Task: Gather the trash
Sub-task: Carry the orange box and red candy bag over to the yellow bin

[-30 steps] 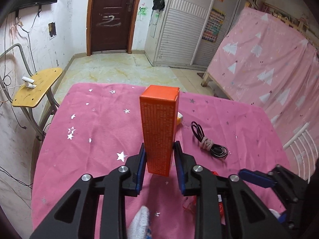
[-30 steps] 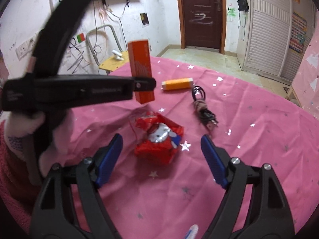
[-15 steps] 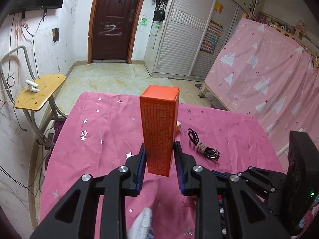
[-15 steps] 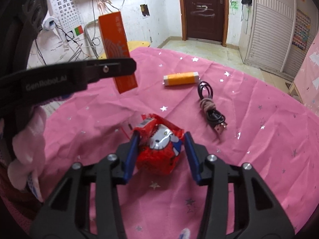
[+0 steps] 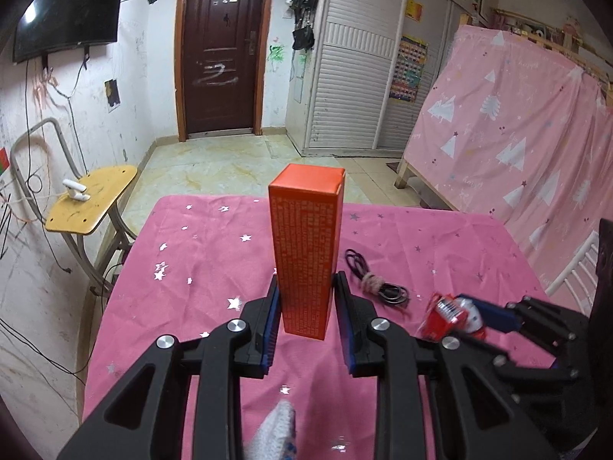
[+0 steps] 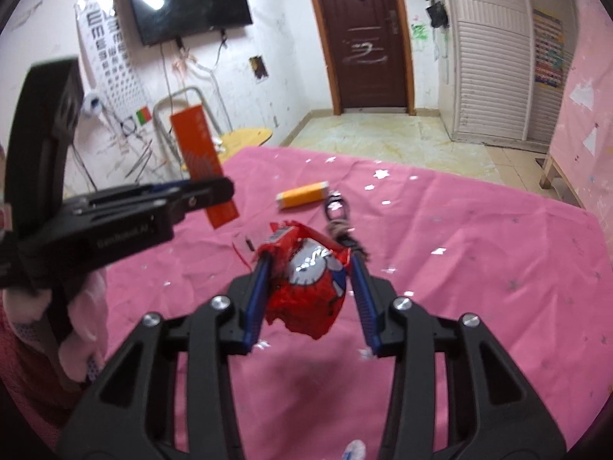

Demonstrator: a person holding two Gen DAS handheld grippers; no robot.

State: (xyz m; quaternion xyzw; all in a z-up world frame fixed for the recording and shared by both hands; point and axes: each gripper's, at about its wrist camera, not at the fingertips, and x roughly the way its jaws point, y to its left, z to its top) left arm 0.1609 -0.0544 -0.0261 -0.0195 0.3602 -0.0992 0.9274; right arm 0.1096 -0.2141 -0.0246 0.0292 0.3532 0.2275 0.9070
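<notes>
With both hands loaded, my main worry is the right gripper: its jaws have just been closing and now pinch the red wrapper by crumpled foil only. That stuff is thin and slick, so it could slide out or tear if I swing fast, and it hangs below the pads where it could snag on something. It looks clear of the pink tablecloth, so a drop would put it back on the table or off the edge.

Left gripper is clamped on the bottom end of the orange box, pads pressed on both side faces. The box stands tall above the pinch, top-heavy, so a quick wrist roll could lever it sideways out of the jaws. The two grippers are close together, too; from the left wrist view the right one sits just beside mine, so a collision could knock either item loose.

No bin in either view, so I can't tell where I'm dropping these yet.

How the trash looks:
- wrapper: red, crushed, silver patch with cartoon print, barcode flap sticking up at the far end
- box: long, rectangular, orange, fine white print down one face, flap closed on top

On the cloth: small orange-and-white box lying flat, and next to it a coiled black cable, which I'd judge isn't trash.
</notes>
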